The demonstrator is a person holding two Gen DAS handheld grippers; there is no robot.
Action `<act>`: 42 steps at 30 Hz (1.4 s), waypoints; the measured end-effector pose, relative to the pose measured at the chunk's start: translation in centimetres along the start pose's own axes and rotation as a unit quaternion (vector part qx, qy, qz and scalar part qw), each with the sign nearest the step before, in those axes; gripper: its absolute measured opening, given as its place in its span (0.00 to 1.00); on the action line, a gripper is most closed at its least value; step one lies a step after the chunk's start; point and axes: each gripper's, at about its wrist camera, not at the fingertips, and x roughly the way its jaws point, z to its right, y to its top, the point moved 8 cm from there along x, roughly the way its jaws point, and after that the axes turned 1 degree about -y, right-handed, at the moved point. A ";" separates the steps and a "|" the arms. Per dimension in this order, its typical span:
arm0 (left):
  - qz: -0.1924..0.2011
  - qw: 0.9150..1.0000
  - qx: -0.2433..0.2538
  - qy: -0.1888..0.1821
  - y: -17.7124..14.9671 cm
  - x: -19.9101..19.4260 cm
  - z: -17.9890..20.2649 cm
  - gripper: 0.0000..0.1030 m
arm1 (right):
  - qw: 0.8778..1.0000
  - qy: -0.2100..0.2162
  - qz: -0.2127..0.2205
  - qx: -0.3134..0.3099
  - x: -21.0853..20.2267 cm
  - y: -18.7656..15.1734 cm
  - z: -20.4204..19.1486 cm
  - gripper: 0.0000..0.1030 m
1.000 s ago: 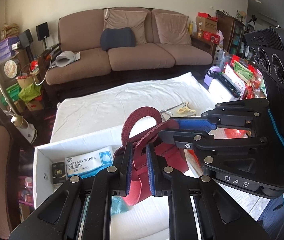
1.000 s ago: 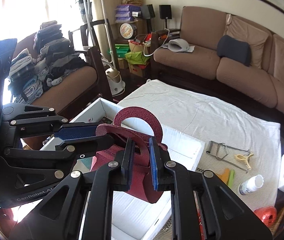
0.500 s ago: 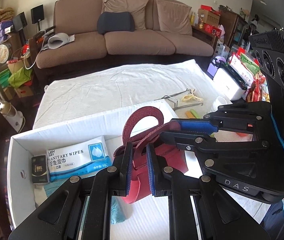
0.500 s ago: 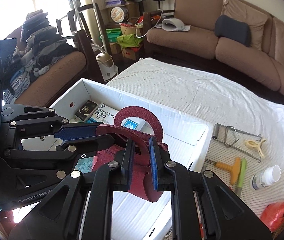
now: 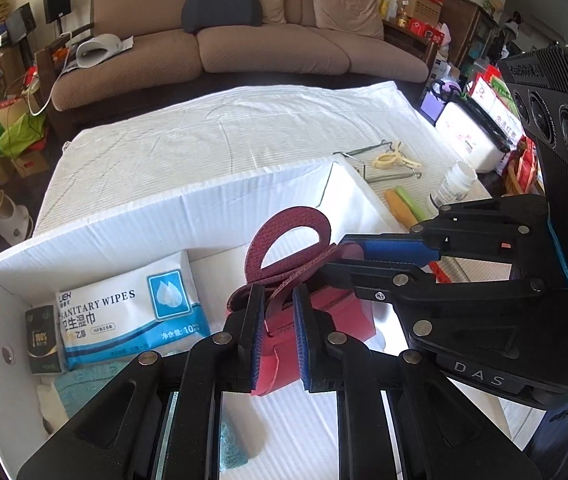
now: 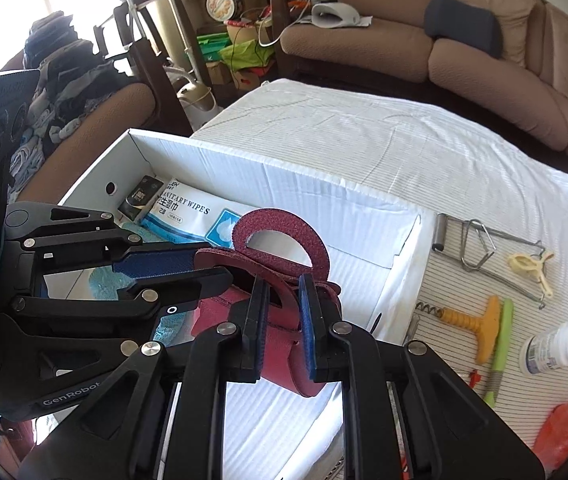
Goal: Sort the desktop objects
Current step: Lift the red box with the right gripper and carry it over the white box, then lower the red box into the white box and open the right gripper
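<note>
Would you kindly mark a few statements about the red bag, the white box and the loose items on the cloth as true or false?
1. Both grippers are shut on the red bag. True: the left gripper and the right gripper each clamp it.
2. The white box holds nothing yet. False: a pack of sanitary wipes already lies inside.
3. The pill bottle lies in the box. False: it lies on the striped cloth outside.
4. The corkscrew lies on the cloth beside a green tool. True.
5. The bag is over the open box. True.
</note>
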 end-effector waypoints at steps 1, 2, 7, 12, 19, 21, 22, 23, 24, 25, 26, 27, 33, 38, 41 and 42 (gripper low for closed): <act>-0.004 1.000 -0.003 -0.001 0.0 0.4 -0.1 0.13 | 1.000 0.003 -0.006 0.005 0.5 -0.2 0.2 0.14; -0.005 1.000 -0.006 -0.004 0.0 0.7 -0.2 0.12 | 1.000 0.006 -0.010 0.011 0.9 -0.3 0.4 0.14; -0.012 0.999 -0.028 -0.019 0.9 1.4 -1.0 0.13 | 1.000 0.008 -0.014 0.021 1.7 0.5 1.2 0.14; -0.020 0.999 -0.042 -0.020 2.0 2.5 -1.8 0.14 | 0.999 0.012 -0.029 0.032 2.7 1.7 2.1 0.14; -0.038 0.998 -0.054 -0.004 2.8 3.6 -2.5 0.21 | 0.997 0.016 -0.054 0.057 4.5 2.5 3.3 0.14; -0.041 0.997 -0.064 -0.001 2.6 3.5 -3.1 0.35 | 0.996 0.016 -0.061 0.059 4.8 2.7 3.4 0.14; -0.044 0.997 -0.063 0.000 2.4 3.4 -3.3 0.44 | 0.996 0.012 -0.064 0.057 4.9 2.9 3.5 0.14; -0.046 0.997 -0.059 0.003 2.1 3.3 -3.5 0.45 | 0.996 0.005 -0.065 0.053 5.0 3.0 3.6 0.14; -0.047 0.997 -0.054 0.008 1.8 3.1 -3.7 0.45 | 0.996 0.001 -0.068 0.049 5.1 3.0 3.6 0.14; -0.050 0.997 -0.051 0.010 1.5 3.0 -3.9 0.45 | 0.996 -0.001 -0.071 0.048 5.3 3.0 3.6 0.14; -0.054 0.997 -0.051 0.008 1.1 3.0 -3.9 0.45 | 0.996 -0.001 -0.075 0.049 5.5 3.0 3.6 0.15; -0.058 0.997 -0.050 0.008 0.7 3.0 -3.9 0.45 | 0.995 -0.001 -0.080 0.050 5.7 3.0 3.7 0.15; -0.071 0.996 -0.049 -0.003 -1.2 3.0 -3.5 0.45 | 0.994 -0.032 -0.099 0.041 6.9 3.2 4.2 0.17; -0.080 0.996 -0.043 -0.005 -1.6 3.0 -2.9 0.45 | 0.989 -0.089 -0.115 -0.008 7.2 3.3 4.1 0.28; -0.087 0.995 -0.044 -0.011 -1.7 3.1 -2.6 0.45 | 0.985 -0.110 -0.132 -0.036 7.3 3.2 3.6 0.29; -0.089 0.995 -0.045 -0.013 -1.7 3.1 -2.5 0.45 | 0.984 -0.112 -0.136 -0.037 7.4 3.3 3.6 0.29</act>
